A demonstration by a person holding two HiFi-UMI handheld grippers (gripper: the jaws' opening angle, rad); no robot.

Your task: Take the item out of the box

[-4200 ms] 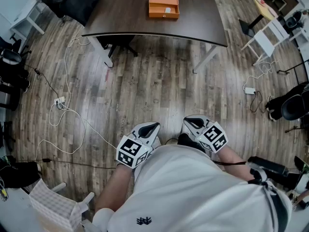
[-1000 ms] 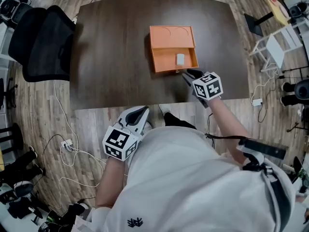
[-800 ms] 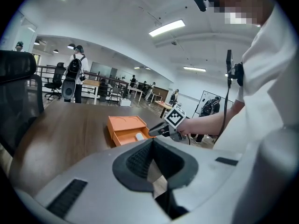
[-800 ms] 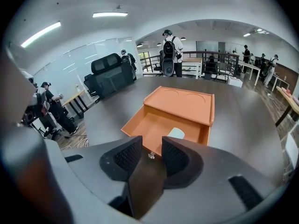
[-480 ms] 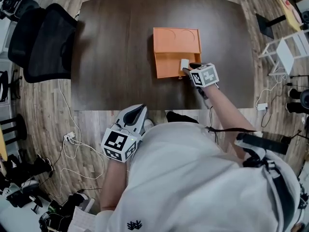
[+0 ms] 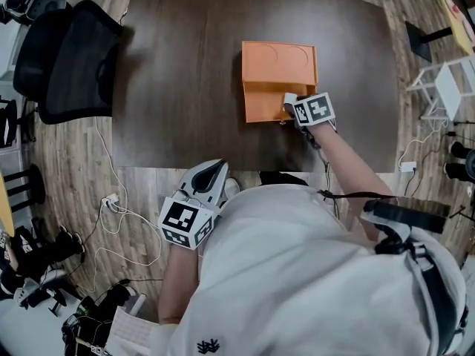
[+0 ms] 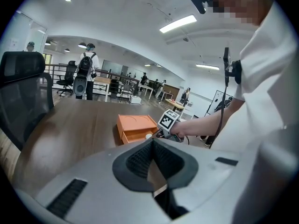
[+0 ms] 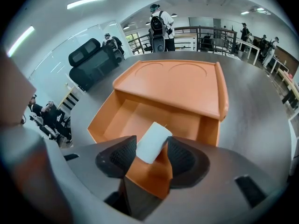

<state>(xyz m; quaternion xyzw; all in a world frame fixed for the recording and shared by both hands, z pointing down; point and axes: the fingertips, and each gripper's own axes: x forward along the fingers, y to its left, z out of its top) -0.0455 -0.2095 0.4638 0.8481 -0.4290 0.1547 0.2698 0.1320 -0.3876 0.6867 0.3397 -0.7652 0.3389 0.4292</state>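
An orange box (image 6: 278, 64) lies on the dark table (image 6: 185, 87), its drawer pulled out toward me. In the drawer lies a small white block, the item (image 6: 288, 100). My right gripper (image 6: 292, 108) points steeply down into the drawer. In the right gripper view the item (image 8: 152, 141) sits between the pads (image 8: 122, 157) of the right gripper (image 8: 152, 154); its jaws have just been opening and stand open around it. My left gripper (image 6: 215, 170) hangs by my body, off the table's near edge, shut and empty (image 7: 152, 146), pointing toward the box (image 7: 135, 125).
A black office chair (image 6: 70, 58) stands at the table's left end. White cables (image 6: 111, 206) trail over the wooden floor near my left side. People and desks show far off in both gripper views.
My right gripper has moved forward and down from the table's near edge into the drawer, over the white item. The left gripper has stayed by my body.
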